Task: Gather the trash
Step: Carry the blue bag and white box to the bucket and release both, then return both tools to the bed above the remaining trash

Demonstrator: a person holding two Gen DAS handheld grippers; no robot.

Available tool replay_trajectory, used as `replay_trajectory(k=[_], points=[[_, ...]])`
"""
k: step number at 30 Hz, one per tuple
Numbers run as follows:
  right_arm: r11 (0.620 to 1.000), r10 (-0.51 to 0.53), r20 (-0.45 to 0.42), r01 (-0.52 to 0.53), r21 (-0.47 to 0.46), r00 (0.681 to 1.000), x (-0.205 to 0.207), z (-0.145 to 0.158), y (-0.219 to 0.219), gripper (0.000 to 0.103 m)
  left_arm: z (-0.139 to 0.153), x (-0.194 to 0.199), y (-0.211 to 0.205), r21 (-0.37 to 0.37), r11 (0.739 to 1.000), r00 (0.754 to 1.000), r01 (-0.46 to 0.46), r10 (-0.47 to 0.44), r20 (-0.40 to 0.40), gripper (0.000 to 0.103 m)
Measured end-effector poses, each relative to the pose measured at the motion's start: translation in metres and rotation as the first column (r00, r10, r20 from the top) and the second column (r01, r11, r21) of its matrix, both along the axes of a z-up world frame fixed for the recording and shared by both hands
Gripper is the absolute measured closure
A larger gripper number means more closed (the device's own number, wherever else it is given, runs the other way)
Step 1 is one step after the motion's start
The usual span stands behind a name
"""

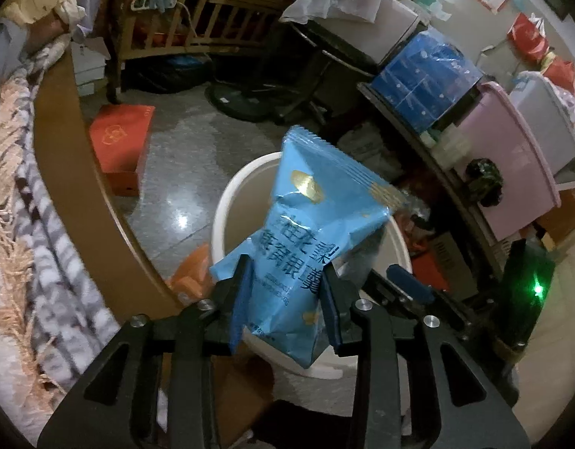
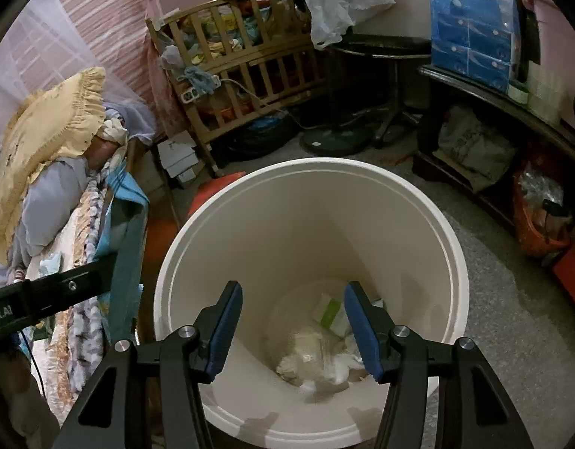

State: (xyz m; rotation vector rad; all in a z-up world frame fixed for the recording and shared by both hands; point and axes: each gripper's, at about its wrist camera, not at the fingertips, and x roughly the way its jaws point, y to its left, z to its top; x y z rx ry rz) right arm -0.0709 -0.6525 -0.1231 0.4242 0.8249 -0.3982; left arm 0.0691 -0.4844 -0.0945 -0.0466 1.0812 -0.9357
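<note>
A light-blue snack packet (image 1: 306,217) with dark lettering stands tilted between the blue pads of my left gripper (image 1: 285,262), which is shut on its lower half. The packet hangs above the mouth of a white round bin (image 1: 227,202) on the floor. In the right wrist view my right gripper (image 2: 293,286) is open with nothing between its fingers, held over the same bin (image 2: 325,164). Crumpled white paper and a green-and-white carton (image 2: 317,359) lie at the bin's bottom. Part of the right gripper (image 1: 411,280) shows beside the packet.
A bed with a fringed blanket (image 1: 33,224) and a wooden rail runs along the left. An orange box (image 1: 119,142) lies on the tiled floor. A wooden crib (image 2: 242,56), a fan base (image 2: 332,138) and a dark shelf with a pink tub (image 1: 512,157) crowd the back and right.
</note>
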Motion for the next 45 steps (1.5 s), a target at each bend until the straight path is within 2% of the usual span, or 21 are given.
replay_trajectory(k=[4,6,14,18,24,29,33,41,45], points=[[1.000,-0.019,0.011,0.019,0.016,1.000,-0.001,0.000,-0.003,0.048,0.001,0.001,0.002,-0.046,0.999,1.000,0.012,-0.012,-0.020,0.051],[0.999,-0.032,0.018,0.032,0.016,0.999,-0.002,0.002,-0.004,0.048,0.002,0.002,0.005,-0.046,0.999,1.000,0.006,-0.007,-0.022,0.048],[1.000,0.004,0.033,-0.004,-0.001,0.999,0.004,0.007,0.008,0.046,0.010,-0.005,0.035,0.010,0.999,0.997,-0.040,0.040,0.060,0.048],[0.997,0.067,0.046,-0.066,-0.031,0.997,0.011,0.012,0.029,0.045,0.011,-0.011,0.063,0.074,0.992,0.984,-0.100,0.087,0.155,0.048],[0.983,0.177,0.059,-0.174,-0.061,0.982,0.025,0.019,0.069,0.045,0.010,-0.016,0.113,0.132,0.971,0.960,-0.199,0.166,0.225,0.048],[0.965,0.263,0.097,-0.261,-0.033,0.960,0.037,0.024,0.108,0.045,0.011,-0.020,0.161,0.167,0.944,0.933,-0.284,0.232,0.275,0.048],[0.939,0.345,0.082,-0.344,-0.023,0.935,0.050,0.022,0.149,0.045,0.013,-0.023,0.202,0.187,0.919,0.915,-0.348,0.289,0.282,0.048],[0.852,0.514,0.083,-0.519,0.069,0.854,0.080,0.013,0.235,0.040,0.012,-0.023,0.294,0.231,0.838,0.861,-0.495,0.436,0.262,0.048],[0.824,0.563,0.044,-0.565,0.037,0.825,0.094,0.010,0.270,0.040,0.008,-0.020,0.340,0.244,0.795,0.828,-0.555,0.500,0.253,0.048]])
